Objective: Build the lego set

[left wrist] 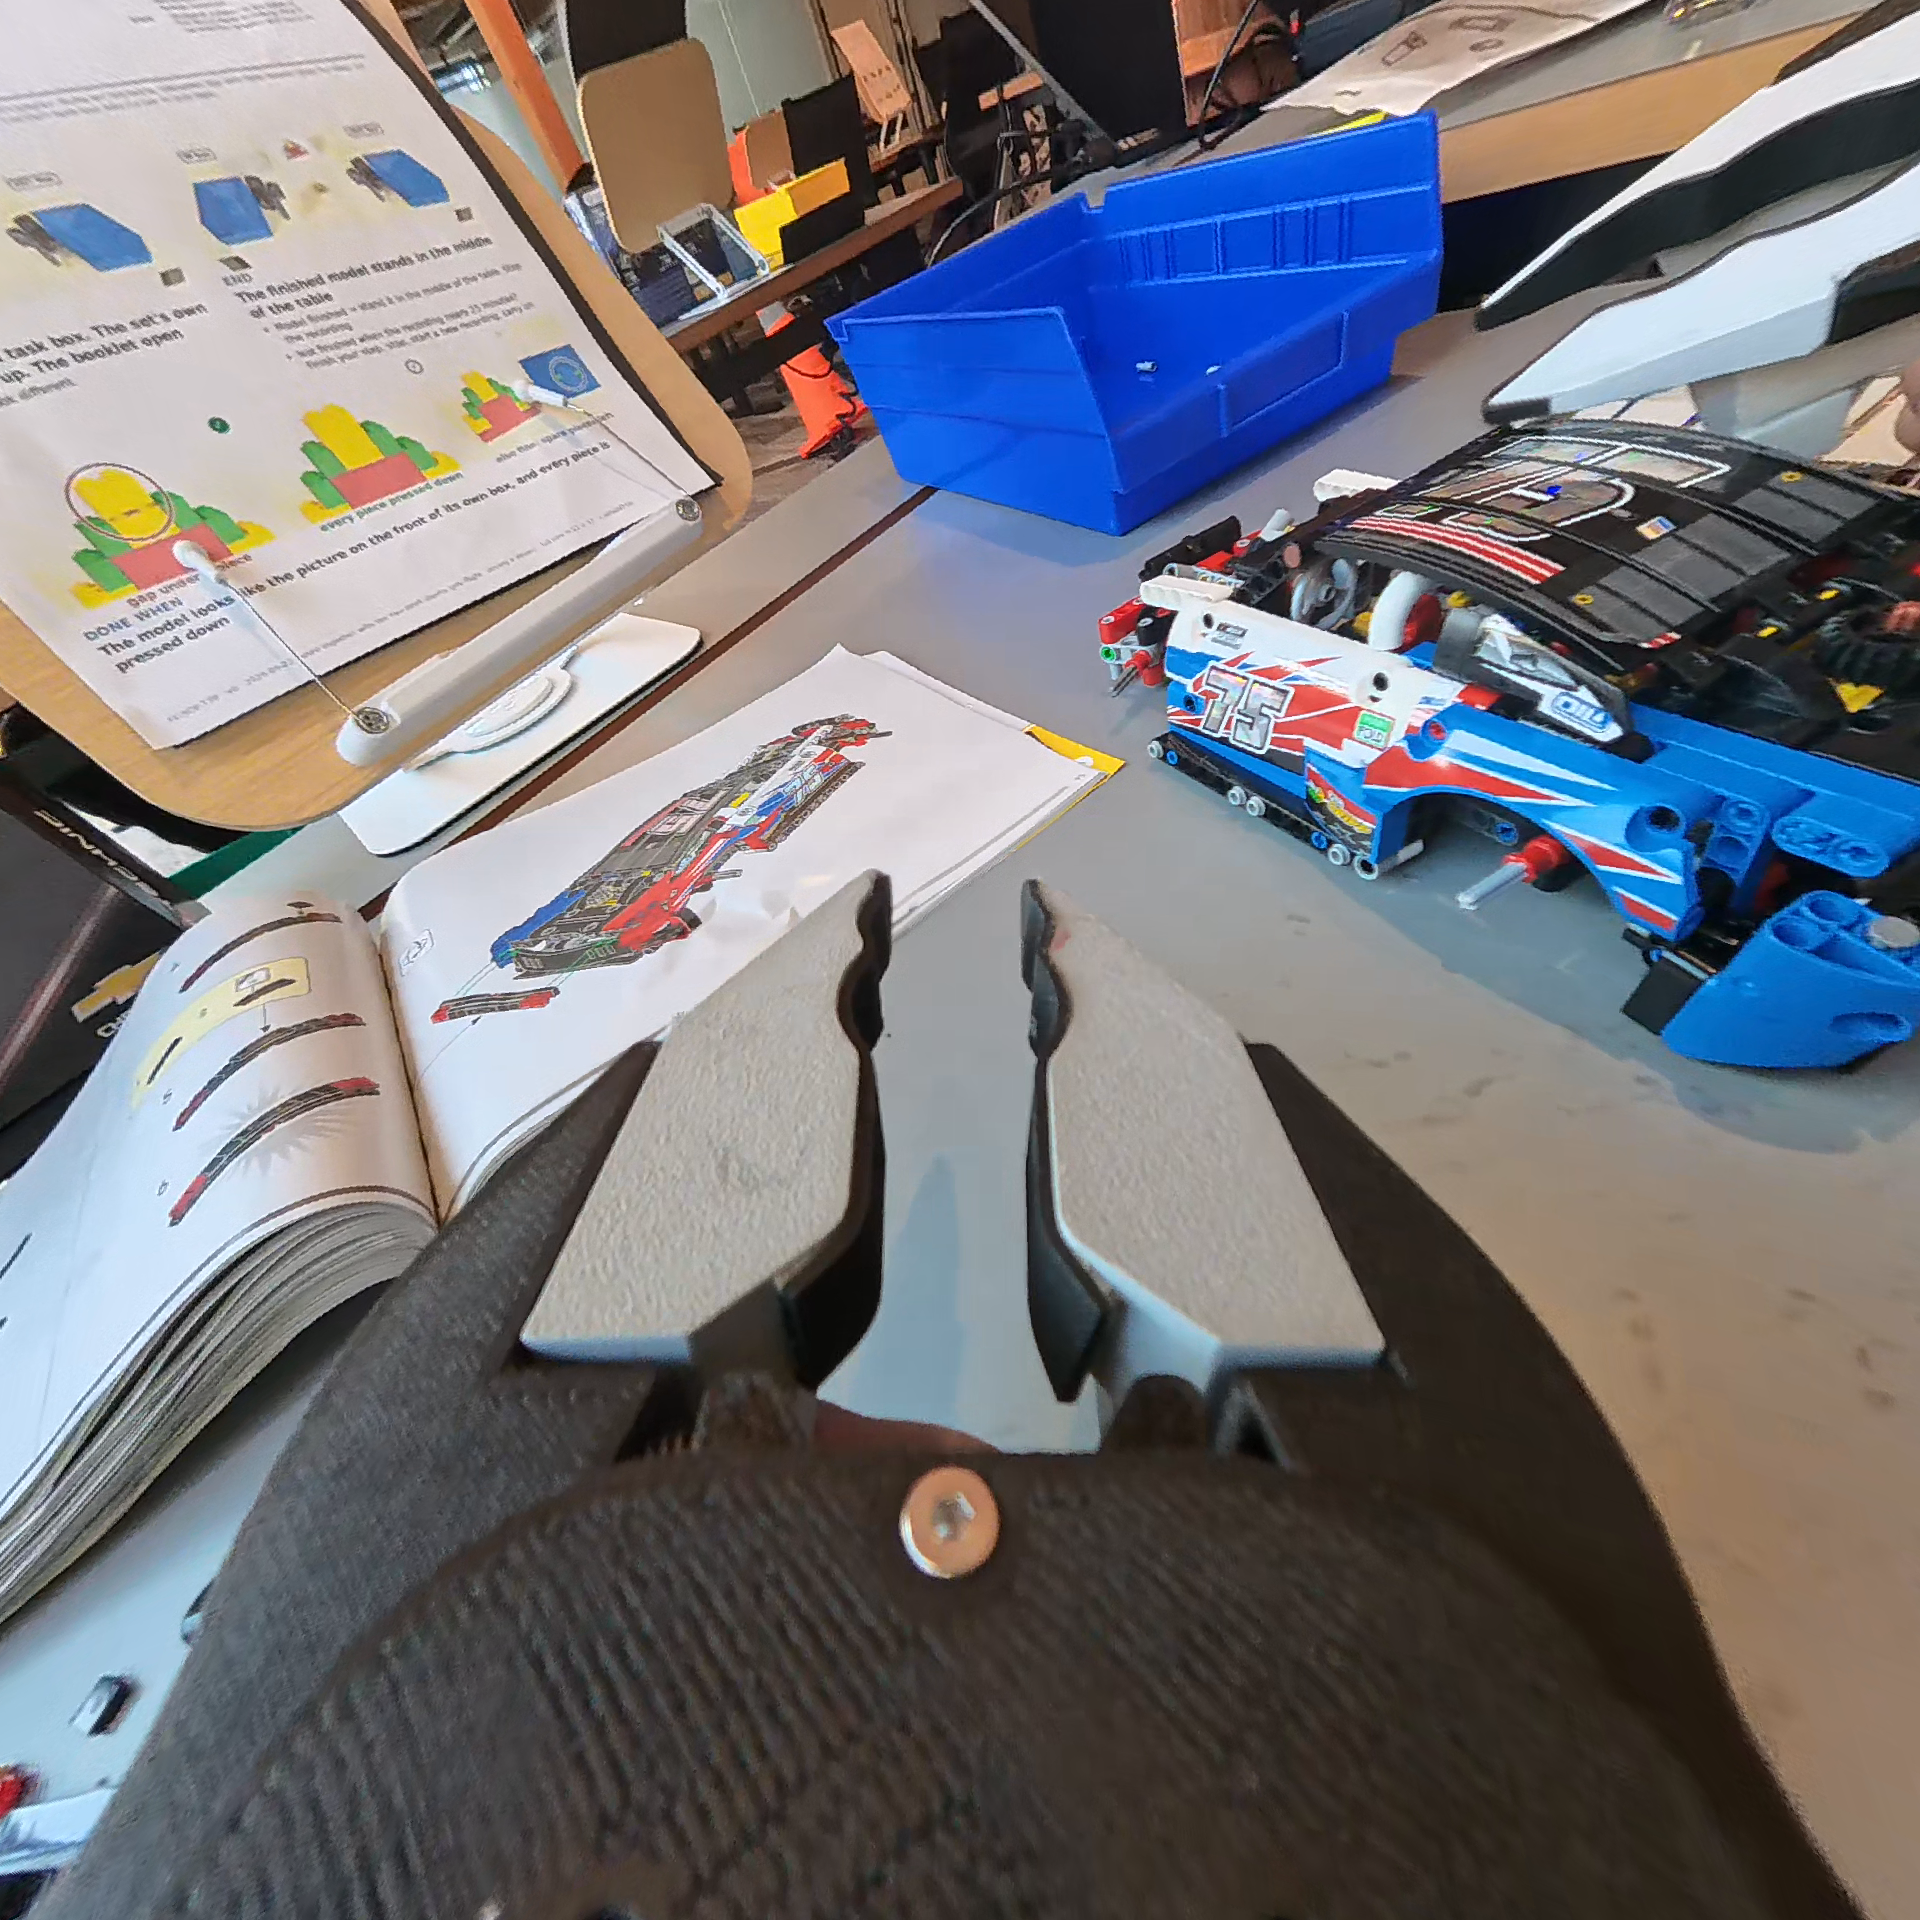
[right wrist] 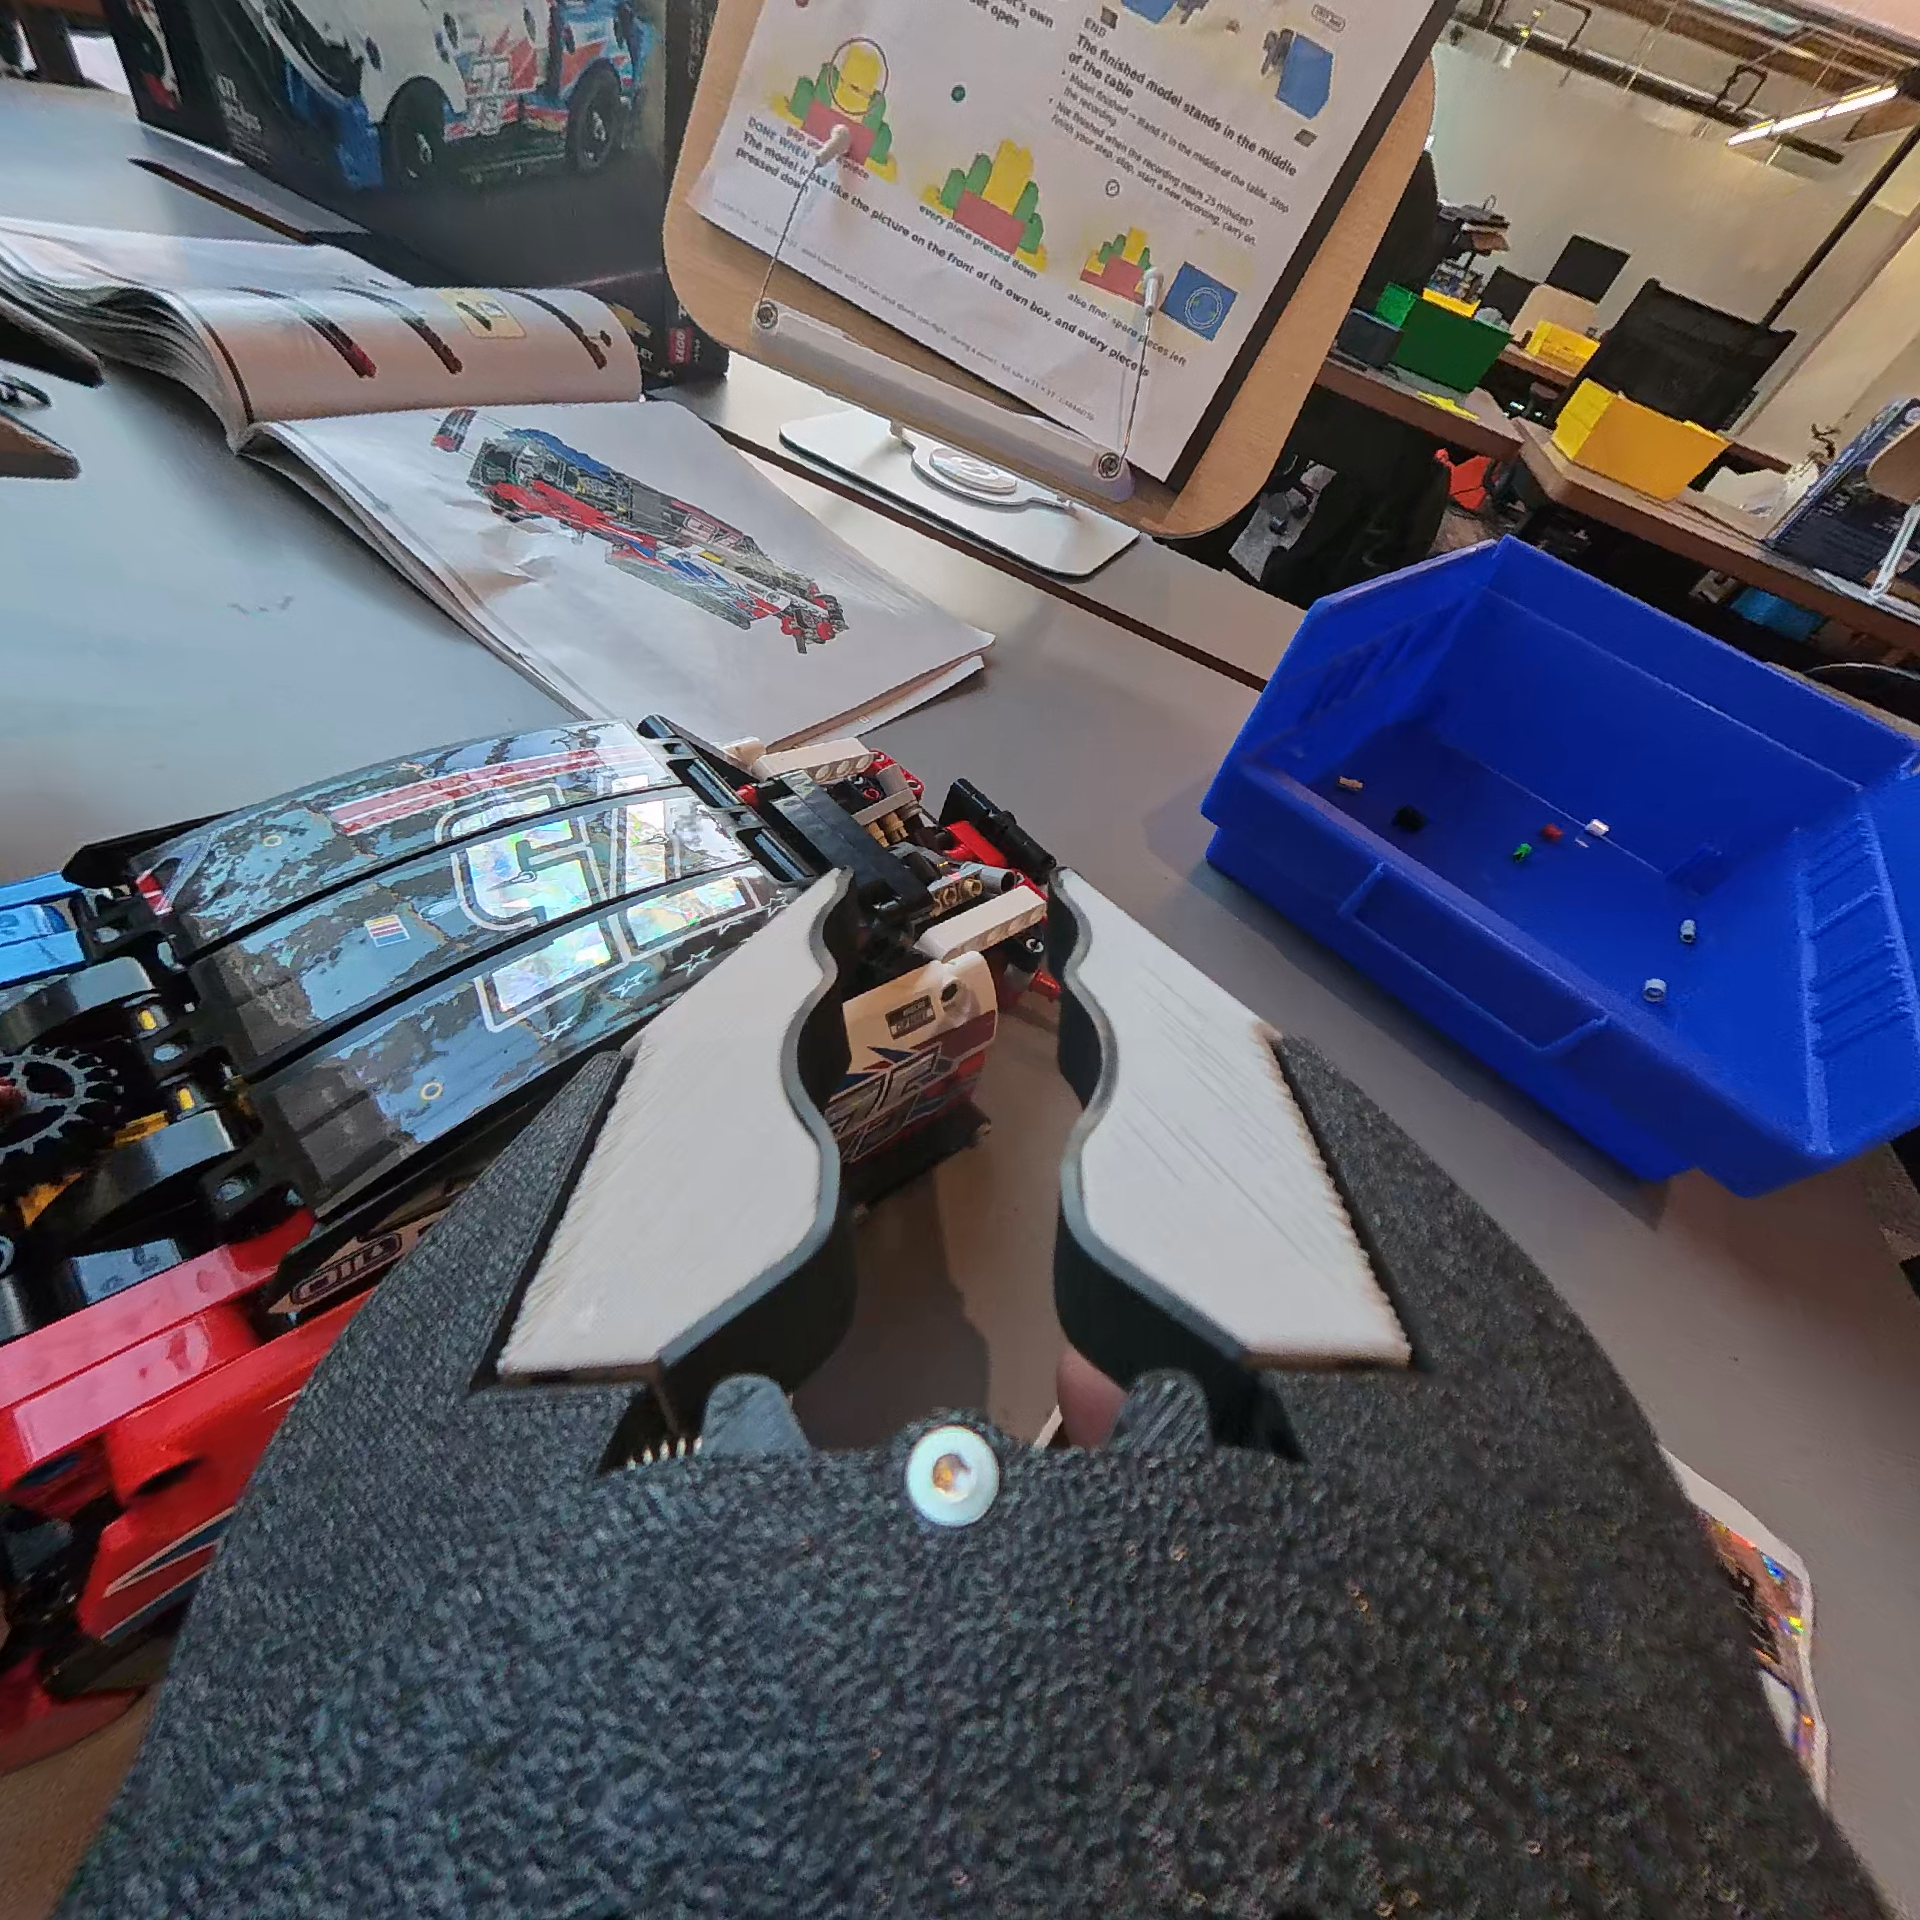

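A blue, red, white and black lego race car (left wrist: pixel 1538 707) stands on the grey table at the right of the left wrist view. My left gripper (left wrist: pixel 956 904) is open and empty, over the table between the car and the open instruction booklet (left wrist: pixel 665 894). In the right wrist view the car (right wrist: pixel 416 935) lies at the left, glossy black roof up. My right gripper (right wrist: pixel 945 894) is open and hovers over the car's white and red end; nothing is between the fingers. The right gripper's white body (left wrist: pixel 1714 260) shows above the car in the left wrist view.
A blue bin (left wrist: pixel 1164 322) stands behind the car; it (right wrist: pixel 1590 862) holds several tiny loose pieces. A task sheet on a wooden stand (left wrist: pixel 312 364) is at the back, also in the right wrist view (right wrist: pixel 1049 208). The set's box (right wrist: pixel 416 114) stands behind the booklet (right wrist: pixel 623 540). The grippers' ends are close to 20 centimeters from one another.
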Motion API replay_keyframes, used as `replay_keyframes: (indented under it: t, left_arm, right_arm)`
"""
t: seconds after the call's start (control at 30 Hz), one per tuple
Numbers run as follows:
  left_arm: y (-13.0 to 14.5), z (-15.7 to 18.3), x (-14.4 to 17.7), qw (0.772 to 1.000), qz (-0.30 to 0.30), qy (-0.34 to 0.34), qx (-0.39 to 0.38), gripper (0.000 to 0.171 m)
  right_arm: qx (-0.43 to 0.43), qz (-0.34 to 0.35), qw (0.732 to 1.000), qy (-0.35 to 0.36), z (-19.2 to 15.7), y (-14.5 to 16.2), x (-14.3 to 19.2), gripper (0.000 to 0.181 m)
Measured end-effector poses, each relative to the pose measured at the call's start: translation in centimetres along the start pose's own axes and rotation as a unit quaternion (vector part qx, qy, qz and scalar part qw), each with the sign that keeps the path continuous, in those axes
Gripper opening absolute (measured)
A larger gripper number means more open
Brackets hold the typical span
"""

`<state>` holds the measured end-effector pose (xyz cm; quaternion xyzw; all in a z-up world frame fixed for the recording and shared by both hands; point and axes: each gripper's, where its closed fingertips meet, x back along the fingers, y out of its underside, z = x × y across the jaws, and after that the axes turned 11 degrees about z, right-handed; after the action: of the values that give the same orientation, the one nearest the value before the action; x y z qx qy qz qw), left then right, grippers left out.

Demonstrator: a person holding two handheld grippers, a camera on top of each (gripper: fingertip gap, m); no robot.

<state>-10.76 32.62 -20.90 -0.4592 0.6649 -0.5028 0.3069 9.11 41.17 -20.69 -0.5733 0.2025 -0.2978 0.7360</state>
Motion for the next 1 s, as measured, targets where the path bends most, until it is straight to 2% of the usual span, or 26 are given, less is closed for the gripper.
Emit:
replay_keyframes:
  t: [0.2,0.43,0.67,0.83,1.0]
  left_arm:
    - [0.0,-0.7,0.0,1.000,0.003,-0.009,0.016,0.022]
    - [0.3,-0.6,0.0,1.000,-0.005,-0.011,-0.012,0.022]
    - [0.4,-1.4,0.0,1.000,-0.007,-0.030,-0.001,0.023]
    - [-0.6,-1.9,0.8,0.998,0.026,-0.059,-0.017,0.022]
    - [-0.9,-2.4,1.6,0.997,0.040,-0.070,0.006,0.022]
  right_arm:
    - [-0.015,0.008,1.000,-0.003,0.1,-0.2,0.2,0.035]
    - [-0.021,0.014,1.000,-0.003,0.0,-0.5,0.4,0.036]
    - [-0.049,0.041,0.998,-0.005,0.4,-1.4,1.3,0.036]
    - [-0.067,0.031,0.997,-0.020,-0.1,-0.9,1.5,0.042]
    - [-0.072,0.030,0.997,-0.029,-0.6,-0.9,1.7,0.042]
